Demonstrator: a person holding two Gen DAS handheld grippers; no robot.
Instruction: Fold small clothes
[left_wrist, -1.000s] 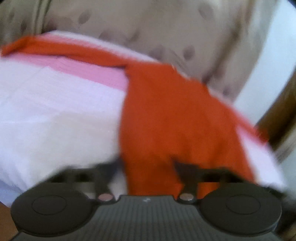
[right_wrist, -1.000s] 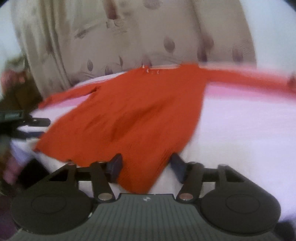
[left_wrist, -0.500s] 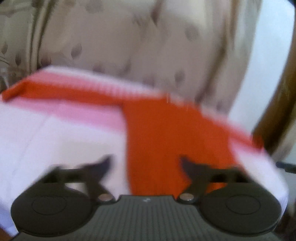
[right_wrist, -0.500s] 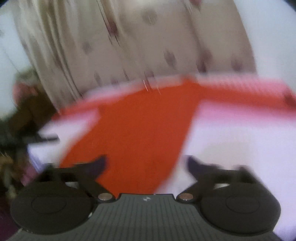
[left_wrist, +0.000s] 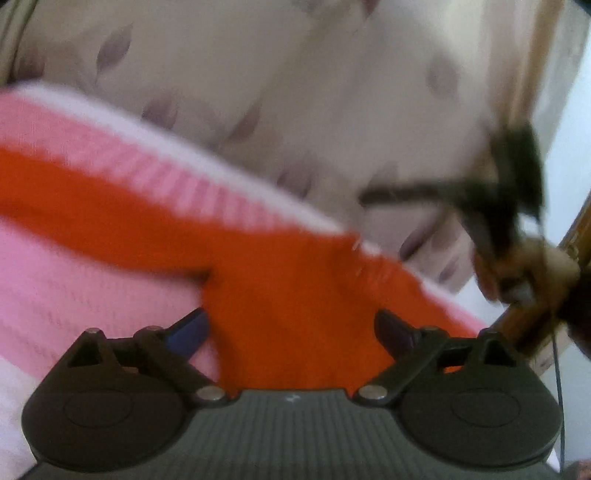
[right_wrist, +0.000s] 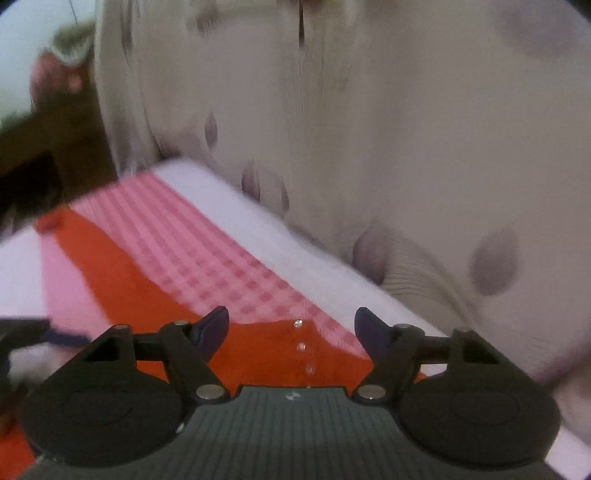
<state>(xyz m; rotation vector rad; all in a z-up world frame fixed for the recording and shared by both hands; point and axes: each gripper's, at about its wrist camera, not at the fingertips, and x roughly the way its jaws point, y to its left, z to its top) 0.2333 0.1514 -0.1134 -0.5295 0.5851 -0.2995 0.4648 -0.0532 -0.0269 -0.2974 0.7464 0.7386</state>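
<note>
An orange long-sleeved top (left_wrist: 280, 295) lies spread flat on a pink and white cloth (left_wrist: 74, 295). One sleeve runs off to the left in the left wrist view. My left gripper (left_wrist: 291, 328) is open, over the top's body near the armpit. My right gripper (right_wrist: 291, 328) is open, over the neckline, where small buttons (right_wrist: 301, 347) show on the top (right_wrist: 122, 295). The right gripper also shows blurred at the right of the left wrist view (left_wrist: 491, 206). Neither gripper holds anything.
A beige curtain with leaf marks (right_wrist: 406, 147) hangs right behind the far edge of the checked cloth (right_wrist: 207, 251). Dark wooden furniture (right_wrist: 44, 155) stands at the far left, and a wooden frame (left_wrist: 554, 295) at the right.
Both grippers have moved forward from the top's hem toward its neckline and shoulders. The curtain now fills far more of each view. Both stayed open.
</note>
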